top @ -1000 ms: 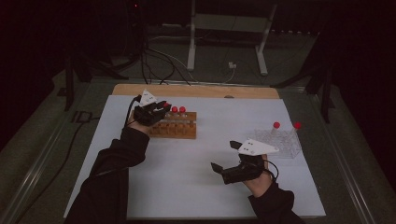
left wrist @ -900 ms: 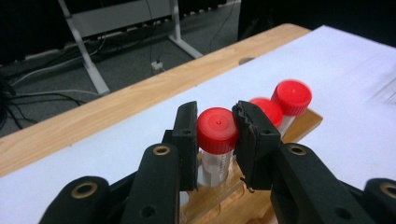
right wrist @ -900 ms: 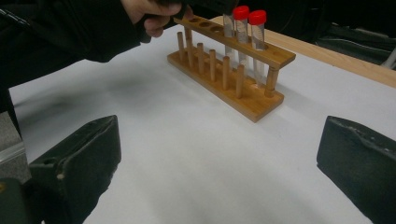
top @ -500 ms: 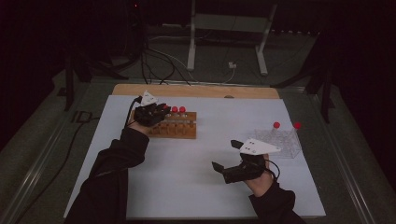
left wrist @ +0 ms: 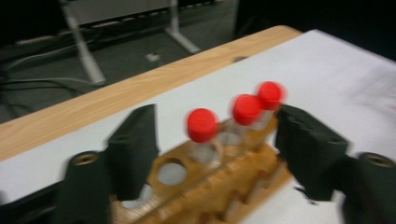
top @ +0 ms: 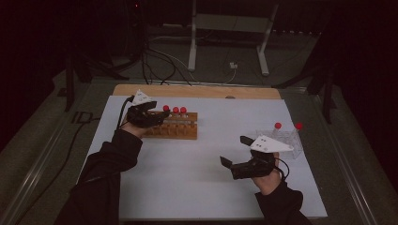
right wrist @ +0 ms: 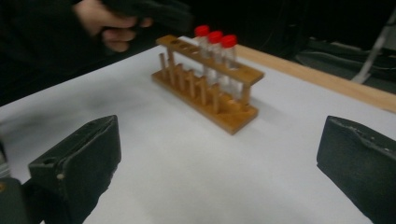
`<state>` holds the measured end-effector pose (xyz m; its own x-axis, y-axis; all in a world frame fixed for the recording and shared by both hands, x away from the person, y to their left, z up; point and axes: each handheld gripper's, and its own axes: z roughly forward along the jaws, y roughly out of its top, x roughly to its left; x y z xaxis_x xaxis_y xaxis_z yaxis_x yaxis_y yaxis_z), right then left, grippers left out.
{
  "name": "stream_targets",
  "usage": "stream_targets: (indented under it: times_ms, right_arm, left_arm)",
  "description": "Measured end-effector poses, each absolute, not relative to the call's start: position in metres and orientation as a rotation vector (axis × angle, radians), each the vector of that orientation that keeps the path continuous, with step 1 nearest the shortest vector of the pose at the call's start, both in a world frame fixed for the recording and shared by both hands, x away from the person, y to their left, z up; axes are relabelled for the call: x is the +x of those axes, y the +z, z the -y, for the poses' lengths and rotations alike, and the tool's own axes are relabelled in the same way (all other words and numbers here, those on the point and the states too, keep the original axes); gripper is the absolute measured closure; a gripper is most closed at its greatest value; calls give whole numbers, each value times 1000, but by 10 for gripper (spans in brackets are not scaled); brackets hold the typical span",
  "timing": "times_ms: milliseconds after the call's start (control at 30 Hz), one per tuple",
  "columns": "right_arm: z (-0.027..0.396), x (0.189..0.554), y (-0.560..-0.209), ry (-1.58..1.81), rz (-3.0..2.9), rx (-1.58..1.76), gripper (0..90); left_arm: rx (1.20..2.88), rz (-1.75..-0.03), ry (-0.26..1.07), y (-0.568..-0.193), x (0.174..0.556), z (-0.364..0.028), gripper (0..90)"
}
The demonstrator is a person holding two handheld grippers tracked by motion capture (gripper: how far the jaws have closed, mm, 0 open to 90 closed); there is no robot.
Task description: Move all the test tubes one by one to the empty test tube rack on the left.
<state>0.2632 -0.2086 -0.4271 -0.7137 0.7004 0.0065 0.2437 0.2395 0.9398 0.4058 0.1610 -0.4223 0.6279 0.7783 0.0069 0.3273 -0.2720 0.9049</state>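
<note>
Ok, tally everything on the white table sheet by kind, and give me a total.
Red-capped clear test tubes: 5 (three in the wooden rack, two in the clear rack)
Brown wooden test tube rack: 1
Clear plastic test tube rack: 1
Total: 7

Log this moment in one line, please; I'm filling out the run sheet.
left gripper: jaws just opening around red-capped tube in wooden rack, no grip | right gripper: open, empty | clear rack: two tubes
</note>
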Motion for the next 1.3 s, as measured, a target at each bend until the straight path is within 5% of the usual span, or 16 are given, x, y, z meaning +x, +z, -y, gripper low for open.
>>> stream_targets:
  times_ms: [133,367,1200,1300]
  right_arm:
    - [219,265,-422,1479,-2073,875,0]
    - [239,266,-413,1423,-2009,905,0]
    - [321,300,-434,1175,-1818,1191,3]
    - [326,305,-443,1133,-1793,1239,90]
  left_arm:
    - [1876,-838,508,-418,391,-164,155]
    - [1882,-745,424,-414,364,-164,41]
    - [1918,-472,279,-448,294,-148,4]
    - [1930,-462,274,-453,292,-146,4]
